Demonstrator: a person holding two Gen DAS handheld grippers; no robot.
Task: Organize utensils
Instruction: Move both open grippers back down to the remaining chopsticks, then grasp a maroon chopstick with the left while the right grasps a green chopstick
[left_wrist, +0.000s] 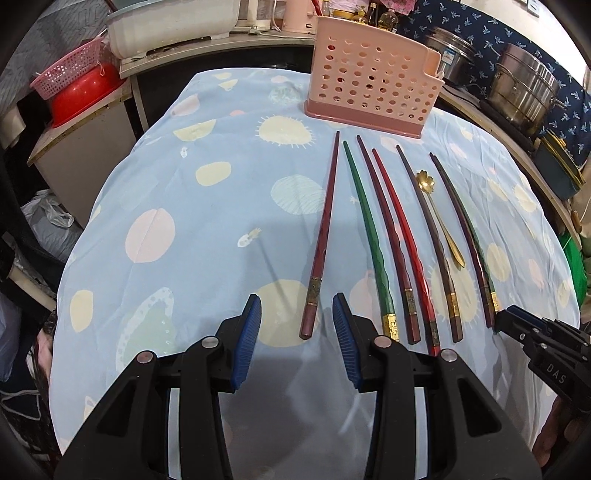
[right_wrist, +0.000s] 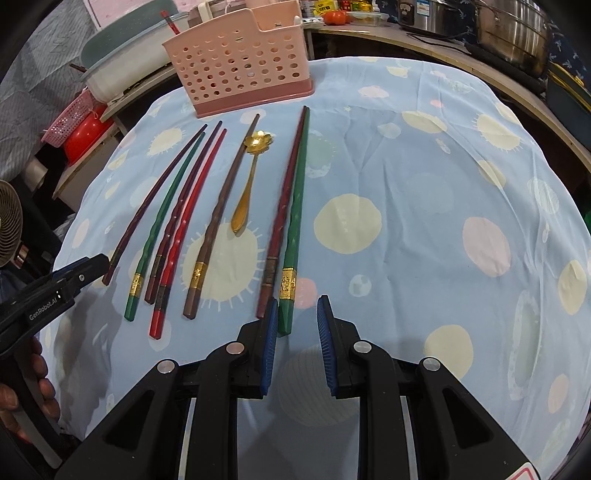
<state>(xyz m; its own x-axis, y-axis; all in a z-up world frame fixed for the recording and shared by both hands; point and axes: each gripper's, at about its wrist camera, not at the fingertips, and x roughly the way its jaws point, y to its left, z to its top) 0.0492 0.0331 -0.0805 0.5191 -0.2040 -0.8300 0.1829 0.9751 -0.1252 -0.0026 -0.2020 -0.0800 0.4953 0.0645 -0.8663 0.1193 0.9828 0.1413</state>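
Several chopsticks lie side by side on the blue spotted tablecloth (left_wrist: 184, 184), with a gold flower spoon (left_wrist: 439, 221) among them. A pink perforated utensil holder (left_wrist: 373, 85) stands behind them. My left gripper (left_wrist: 297, 323) is open; the thick end of the leftmost maroon chopstick (left_wrist: 325, 229) lies between its blue pads, untouched. My right gripper (right_wrist: 297, 325) is open too, and the end of a green chopstick (right_wrist: 291, 236) sits just inside its left pad, beside a maroon chopstick (right_wrist: 275, 236). The spoon (right_wrist: 247, 184) and holder (right_wrist: 240, 59) show in the right wrist view as well.
A red bowl in a pink basket (left_wrist: 74, 88) and a white tub (left_wrist: 173, 26) sit at the far left. Steel pots (left_wrist: 524, 88) stand on the right counter. A fan (right_wrist: 9, 221) is at the left edge, and a hand (right_wrist: 37, 369) holds the left gripper (right_wrist: 92, 267).
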